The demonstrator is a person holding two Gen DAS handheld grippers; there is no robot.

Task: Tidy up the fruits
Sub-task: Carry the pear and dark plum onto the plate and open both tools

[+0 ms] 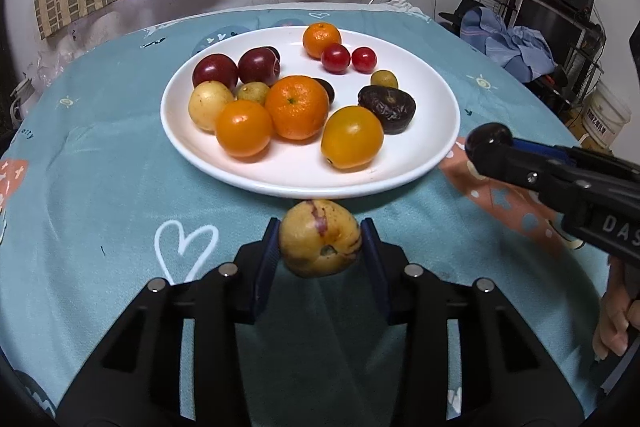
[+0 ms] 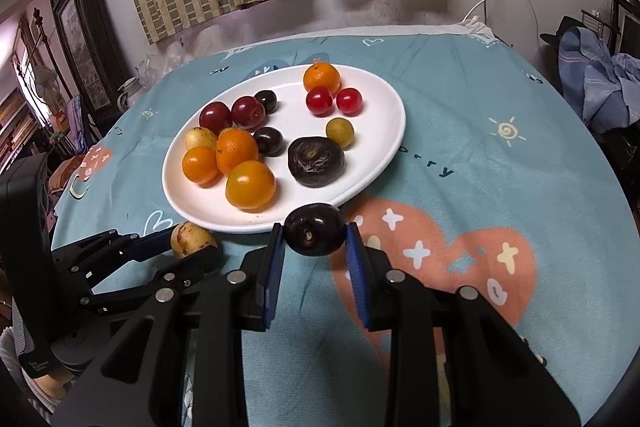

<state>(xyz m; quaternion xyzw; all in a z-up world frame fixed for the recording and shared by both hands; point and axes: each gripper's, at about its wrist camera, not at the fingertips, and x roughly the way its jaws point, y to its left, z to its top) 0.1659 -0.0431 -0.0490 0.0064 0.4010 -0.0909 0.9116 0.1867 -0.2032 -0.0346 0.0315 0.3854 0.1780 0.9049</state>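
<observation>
Left hand-held gripper (image 1: 320, 239) clamps a yellow fruit (image 1: 319, 238), right hand-held gripper (image 2: 315, 235) clamps a dark plum (image 2: 315, 229), both just short of the white plate's (image 1: 208, 163) near rim, plate straight ahead.

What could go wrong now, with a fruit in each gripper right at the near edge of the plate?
1. The plate is crowded on its left; dropping the yellow fruit from the left gripper there may knock the round oranges rolling.
2. The right gripper pinches the dark plum only at its fingertips, so it might slip out onto the tablecloth.
3. Both grippers sit close together and could collide.
</observation>
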